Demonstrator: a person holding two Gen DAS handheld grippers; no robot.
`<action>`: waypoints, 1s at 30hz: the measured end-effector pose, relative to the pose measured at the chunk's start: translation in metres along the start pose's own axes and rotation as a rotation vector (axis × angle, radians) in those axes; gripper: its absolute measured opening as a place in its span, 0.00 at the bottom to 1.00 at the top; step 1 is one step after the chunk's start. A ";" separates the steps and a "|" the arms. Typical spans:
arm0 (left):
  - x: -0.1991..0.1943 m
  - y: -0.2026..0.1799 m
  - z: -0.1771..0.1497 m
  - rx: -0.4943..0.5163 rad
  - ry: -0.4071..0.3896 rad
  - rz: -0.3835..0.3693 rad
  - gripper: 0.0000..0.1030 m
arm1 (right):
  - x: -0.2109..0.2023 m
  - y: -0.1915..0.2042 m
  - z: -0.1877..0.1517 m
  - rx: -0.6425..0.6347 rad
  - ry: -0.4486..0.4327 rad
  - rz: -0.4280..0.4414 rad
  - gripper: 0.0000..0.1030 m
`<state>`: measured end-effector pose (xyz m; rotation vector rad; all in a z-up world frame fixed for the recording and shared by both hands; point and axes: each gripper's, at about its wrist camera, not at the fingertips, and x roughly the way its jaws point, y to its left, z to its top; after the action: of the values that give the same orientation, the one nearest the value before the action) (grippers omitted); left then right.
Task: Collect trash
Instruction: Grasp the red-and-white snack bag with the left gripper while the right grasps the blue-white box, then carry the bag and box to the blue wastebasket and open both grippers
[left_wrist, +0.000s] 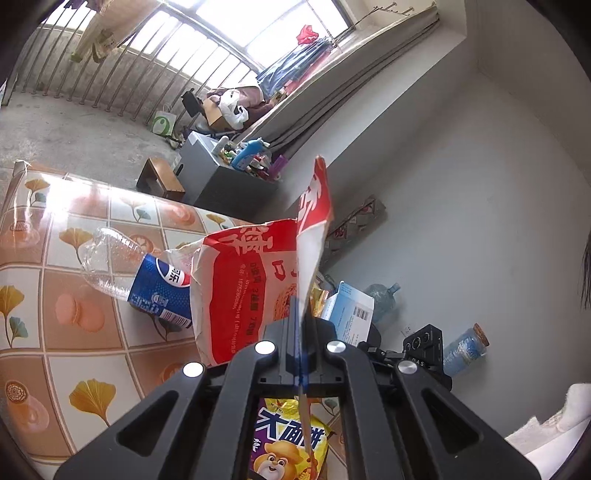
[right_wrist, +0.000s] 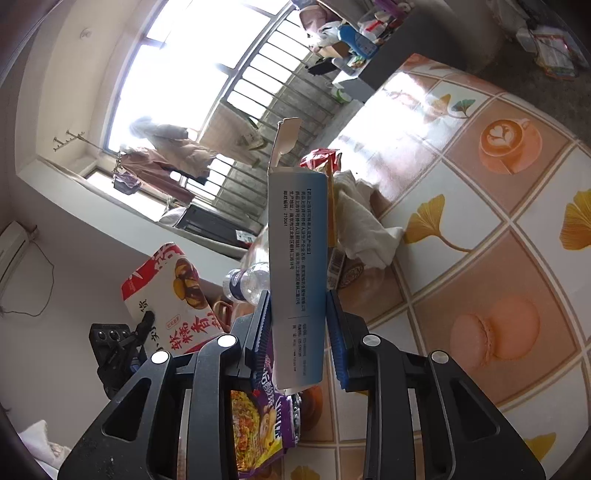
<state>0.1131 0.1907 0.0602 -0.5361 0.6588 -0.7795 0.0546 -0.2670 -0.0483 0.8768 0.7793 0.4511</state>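
Red-and-white bag pinched by its edge in clenched left gripper, blue-white carton clamped lengthwise, pointing away, in right gripper; both lifted above the bench.

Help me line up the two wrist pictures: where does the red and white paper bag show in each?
Left wrist: the red and white paper bag fills the centre, its edge pinched in the shut left gripper.
Right wrist: the same bag sits lower left, left of the blue-grey carton held by the right gripper.
Shared landmark: the clear plastic bottle beside the bag.
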 end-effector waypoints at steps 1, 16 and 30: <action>-0.002 -0.004 0.003 0.006 -0.008 -0.006 0.00 | -0.001 0.002 0.000 -0.005 -0.006 0.004 0.26; 0.003 -0.082 0.037 0.136 -0.022 -0.131 0.00 | -0.033 0.015 0.014 -0.049 -0.134 0.085 0.26; 0.121 -0.211 0.049 0.376 0.181 -0.216 0.00 | -0.122 -0.038 0.023 0.052 -0.389 0.018 0.26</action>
<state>0.1155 -0.0200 0.1914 -0.1946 0.6067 -1.1365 -0.0055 -0.3789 -0.0195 0.9840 0.4271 0.2639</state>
